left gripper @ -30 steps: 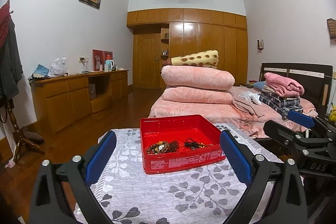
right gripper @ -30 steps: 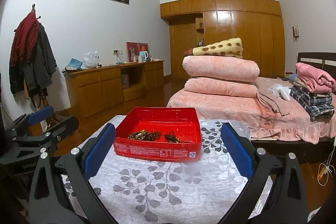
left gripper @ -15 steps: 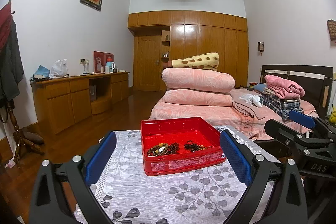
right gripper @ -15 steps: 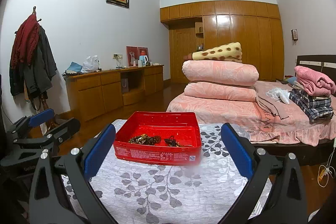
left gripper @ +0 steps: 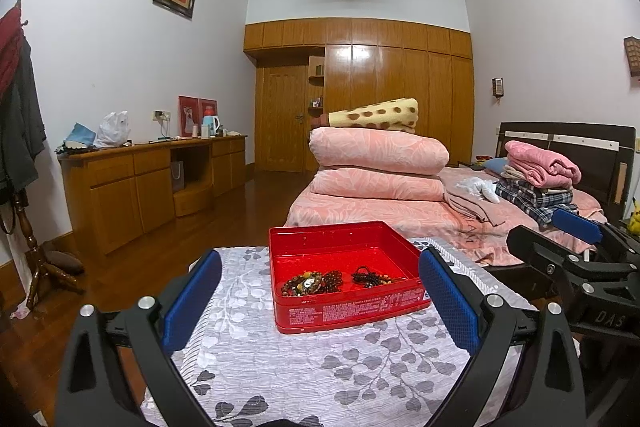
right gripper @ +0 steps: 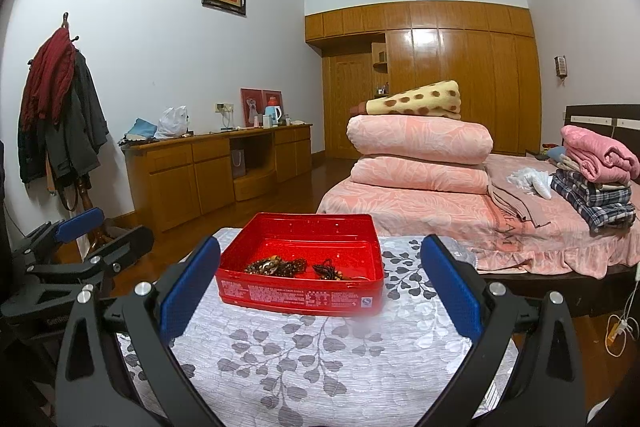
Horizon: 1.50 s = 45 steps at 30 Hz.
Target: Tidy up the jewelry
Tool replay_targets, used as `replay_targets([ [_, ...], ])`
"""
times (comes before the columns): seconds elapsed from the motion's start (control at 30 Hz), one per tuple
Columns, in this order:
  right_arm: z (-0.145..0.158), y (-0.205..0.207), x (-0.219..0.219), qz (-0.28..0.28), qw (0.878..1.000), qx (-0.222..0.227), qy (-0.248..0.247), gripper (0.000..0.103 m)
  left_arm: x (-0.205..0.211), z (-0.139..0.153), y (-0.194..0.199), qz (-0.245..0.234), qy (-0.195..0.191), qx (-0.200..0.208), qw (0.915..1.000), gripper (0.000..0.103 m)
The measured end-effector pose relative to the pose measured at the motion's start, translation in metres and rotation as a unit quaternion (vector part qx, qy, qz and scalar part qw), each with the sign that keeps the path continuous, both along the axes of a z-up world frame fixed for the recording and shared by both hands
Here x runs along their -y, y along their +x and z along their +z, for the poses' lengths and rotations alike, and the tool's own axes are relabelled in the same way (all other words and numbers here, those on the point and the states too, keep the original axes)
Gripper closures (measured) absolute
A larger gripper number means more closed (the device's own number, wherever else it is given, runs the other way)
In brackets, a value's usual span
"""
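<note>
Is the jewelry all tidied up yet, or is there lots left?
Nothing looks sorted yet. The beaded bracelets lie heaped in the red tin. The left gripper and right gripper are open, holding nothing. Picking out and arranging each piece is left.
</note>
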State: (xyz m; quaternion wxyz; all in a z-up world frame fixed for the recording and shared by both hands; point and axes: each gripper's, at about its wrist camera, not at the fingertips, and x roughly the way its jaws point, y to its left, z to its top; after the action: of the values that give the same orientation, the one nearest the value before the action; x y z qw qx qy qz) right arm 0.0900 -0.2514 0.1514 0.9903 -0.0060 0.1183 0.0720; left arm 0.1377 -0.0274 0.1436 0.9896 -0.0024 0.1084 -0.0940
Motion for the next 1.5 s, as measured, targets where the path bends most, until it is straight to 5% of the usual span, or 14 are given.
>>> replay_targets([
  [1.5, 0.0007, -0.0006, -0.0051, 0.002, 1.0, 0.002, -0.002, 0.006, -0.002, 0.0041, -0.0009, -0.002, -0.001, 0.001, 1.0, 0.006],
])
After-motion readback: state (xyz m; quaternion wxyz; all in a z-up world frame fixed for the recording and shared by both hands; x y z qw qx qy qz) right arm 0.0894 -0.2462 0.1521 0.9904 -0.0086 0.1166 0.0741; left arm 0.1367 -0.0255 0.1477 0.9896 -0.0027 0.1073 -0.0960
